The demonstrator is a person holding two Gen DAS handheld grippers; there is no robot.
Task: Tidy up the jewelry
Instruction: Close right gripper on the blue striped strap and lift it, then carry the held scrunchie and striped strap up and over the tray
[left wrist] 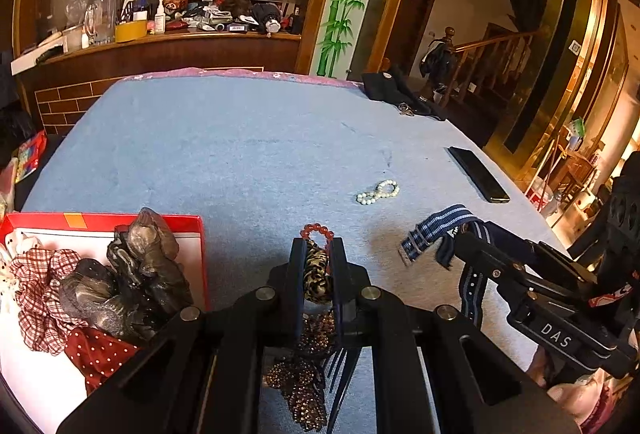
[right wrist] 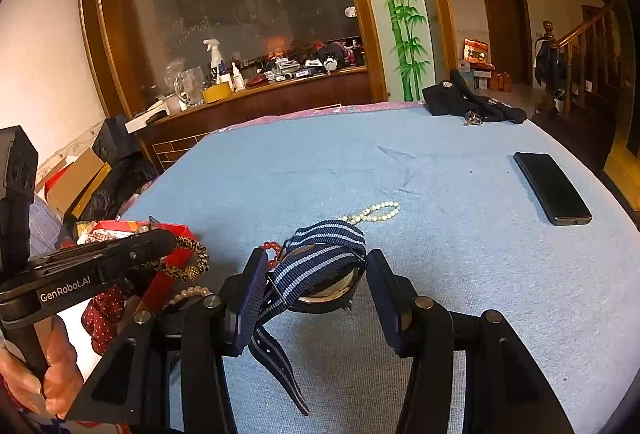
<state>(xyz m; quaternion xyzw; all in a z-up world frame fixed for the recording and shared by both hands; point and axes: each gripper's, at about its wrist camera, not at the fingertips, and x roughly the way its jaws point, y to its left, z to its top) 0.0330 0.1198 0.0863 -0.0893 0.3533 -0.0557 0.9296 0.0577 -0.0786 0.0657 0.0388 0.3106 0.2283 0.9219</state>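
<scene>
Tongs (left wrist: 318, 254) of the left hand, bottom centre of its view, are clamped on a leopard-print hair tie (left wrist: 317, 276). Right tongs (right wrist: 316, 282), lower centre, are clamped on a watch (right wrist: 326, 274) with a navy striped strap above the blue-covered counter (right wrist: 440, 274). A pale bead bracelet (right wrist: 374, 212) lies just beyond.

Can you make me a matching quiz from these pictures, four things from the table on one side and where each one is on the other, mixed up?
Things:
1. leopard-print scrunchie
2. striped-strap watch
3. pale bead bracelet
4. black phone

Places:
A. lying loose on the blue cloth, mid-table
B. between the fingers of the right hand-held gripper
C. flat on the cloth near the right-hand table edge
D. clamped in the left hand-held gripper

Pairs: 1-D, 2-B, 3-A, 4-C
</scene>
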